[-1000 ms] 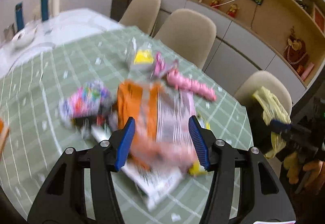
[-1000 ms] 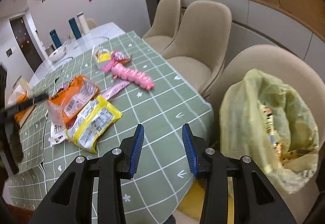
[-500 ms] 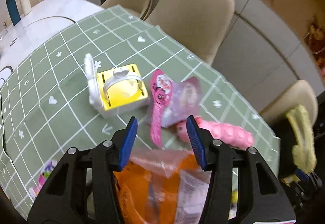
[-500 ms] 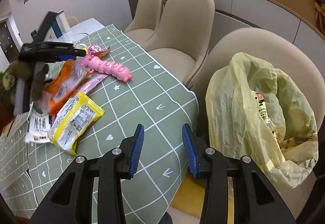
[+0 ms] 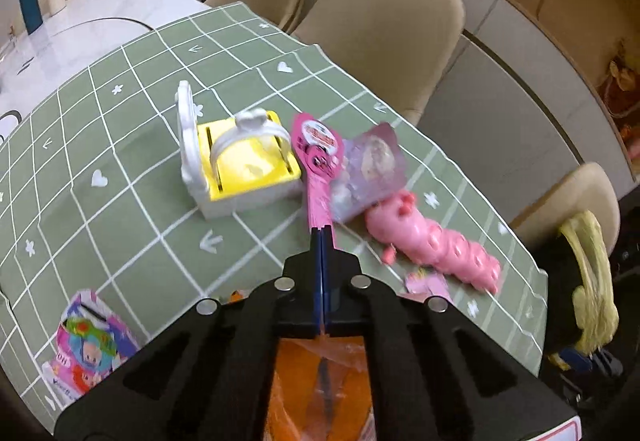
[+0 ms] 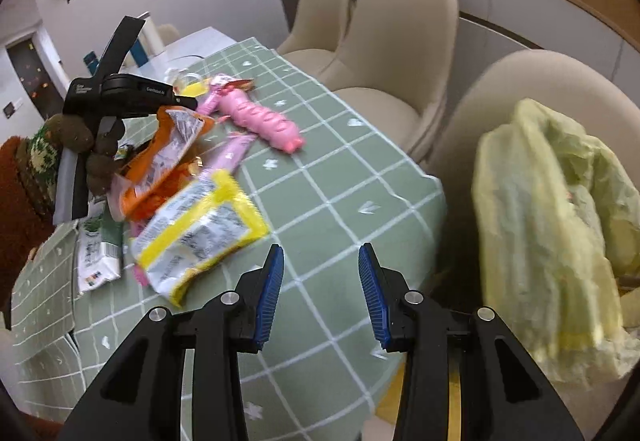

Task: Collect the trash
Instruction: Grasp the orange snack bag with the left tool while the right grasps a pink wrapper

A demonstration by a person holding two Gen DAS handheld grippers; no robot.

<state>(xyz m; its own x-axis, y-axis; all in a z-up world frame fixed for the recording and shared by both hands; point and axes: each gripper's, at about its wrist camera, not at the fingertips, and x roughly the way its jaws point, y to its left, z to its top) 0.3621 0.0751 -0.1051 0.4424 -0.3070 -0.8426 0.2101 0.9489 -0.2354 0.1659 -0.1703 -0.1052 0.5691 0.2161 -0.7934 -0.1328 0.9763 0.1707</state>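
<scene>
Left wrist view, left gripper [image 5: 322, 237] jaws just closed on orange wrapper [image 5: 320, 385], right gripper [image 6: 320, 293] jaws apart, empty

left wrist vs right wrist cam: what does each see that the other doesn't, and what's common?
Left wrist only: the white-and-yellow box and a colourful carton on the green cloth.

Right wrist only: the yellow wrapper, the open mouth of the yellow-green trash bag, and the open, empty right gripper.

Both: the pink caterpillar toy, and the left gripper, just closed on the orange wrapper.
</scene>
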